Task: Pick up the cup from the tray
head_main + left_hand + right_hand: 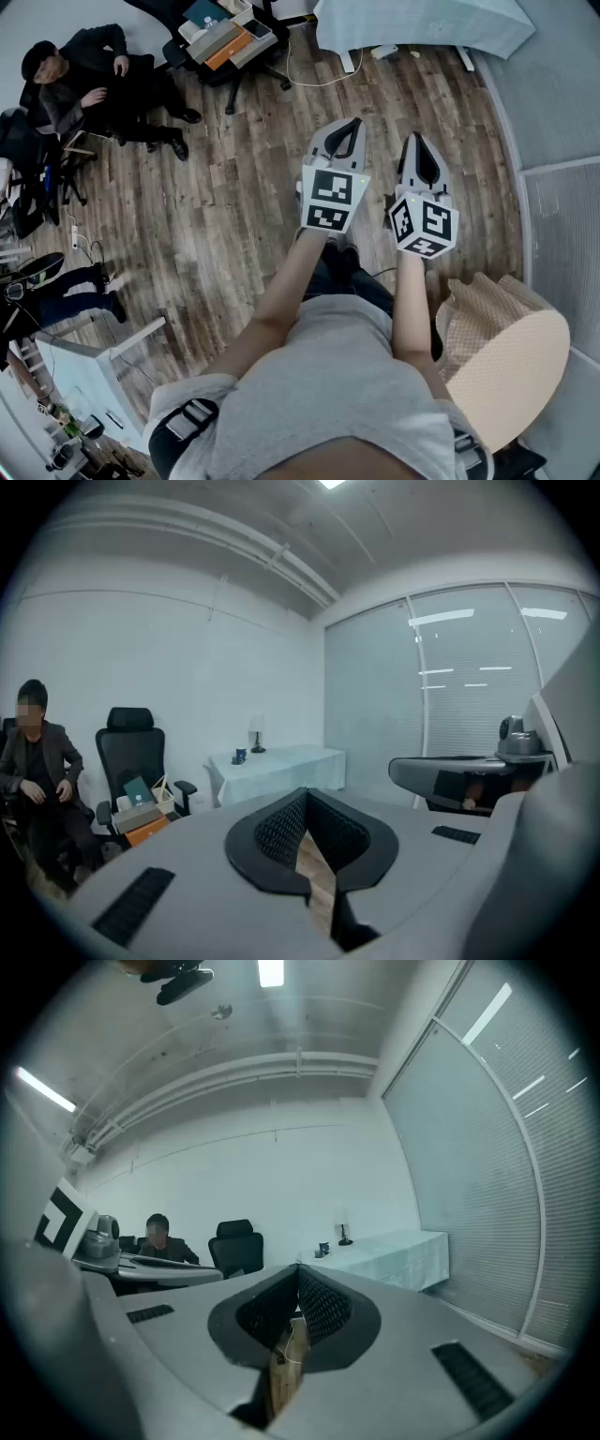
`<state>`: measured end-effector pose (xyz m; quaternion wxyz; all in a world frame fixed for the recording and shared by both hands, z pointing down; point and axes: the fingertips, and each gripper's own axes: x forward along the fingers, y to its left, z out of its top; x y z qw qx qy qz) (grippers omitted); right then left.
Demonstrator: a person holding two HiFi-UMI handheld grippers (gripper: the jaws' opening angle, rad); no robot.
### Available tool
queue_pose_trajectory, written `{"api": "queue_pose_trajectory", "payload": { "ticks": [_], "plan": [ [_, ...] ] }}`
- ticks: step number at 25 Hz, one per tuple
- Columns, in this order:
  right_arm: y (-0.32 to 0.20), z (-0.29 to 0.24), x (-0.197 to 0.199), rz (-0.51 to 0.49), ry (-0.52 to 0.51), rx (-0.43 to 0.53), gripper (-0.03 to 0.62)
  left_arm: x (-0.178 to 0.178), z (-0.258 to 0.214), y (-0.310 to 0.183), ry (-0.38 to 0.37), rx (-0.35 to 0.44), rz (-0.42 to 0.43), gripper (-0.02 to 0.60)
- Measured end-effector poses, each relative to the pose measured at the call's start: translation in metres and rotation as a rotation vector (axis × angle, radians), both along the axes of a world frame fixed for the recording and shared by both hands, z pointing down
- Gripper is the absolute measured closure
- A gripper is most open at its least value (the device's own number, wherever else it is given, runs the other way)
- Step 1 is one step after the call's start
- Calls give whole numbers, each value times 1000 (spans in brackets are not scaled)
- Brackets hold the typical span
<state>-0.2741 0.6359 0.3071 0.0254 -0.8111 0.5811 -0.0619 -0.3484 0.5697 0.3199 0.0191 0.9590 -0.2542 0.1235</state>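
Note:
A small dark cup (240, 756) stands on a far table with a pale cloth (281, 763), beside a dark lamp-like thing (257, 743). I cannot make out a tray. The right gripper view shows the same cup (323, 1250) on that table (394, 1247). In the head view the table (422, 21) lies at the top, well beyond both grippers. My left gripper (354, 124) and right gripper (413, 139) hang side by side over the wooden floor, both shut with nothing between the jaws. Each gripper view shows its own jaws closed at the tip, left (305, 799) and right (298, 1274).
A person (84, 84) sits at the far left. Next to them is an office chair (225, 37) loaded with boxes. A beige padded seat (502, 347) stands close on my right, a white desk (94, 375) at lower left. Glass walls with blinds (469, 696) close the room's right side.

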Motion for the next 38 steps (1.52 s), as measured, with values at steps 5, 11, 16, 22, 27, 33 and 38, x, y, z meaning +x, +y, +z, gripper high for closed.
{"api": "queue_pose_trajectory", "payload": {
  "ticks": [5,11,16,22,27,33,38],
  "plan": [
    [0,-2,7,10,-5,-4,586,3,-2,-2,-1,-1,-3,575],
    [0,0,11,12,-6,-7,588,7,-2,-2,-4,3,-2,575],
    [2,3,20,6,-29,5,586,14,0,0,-7,5,-7,575],
    [8,2,31,-2,-27,9,586,24,-3,6,0,7,-13,575],
    [11,7,42,-22,-30,0,586,31,1,10,-4,5,-33,575],
    [4,10,55,-44,-34,2,586,43,9,4,-12,-6,-54,574],
    [-25,16,76,-45,-40,-1,586,65,11,-24,-7,-4,-54,575]
  ]
}}
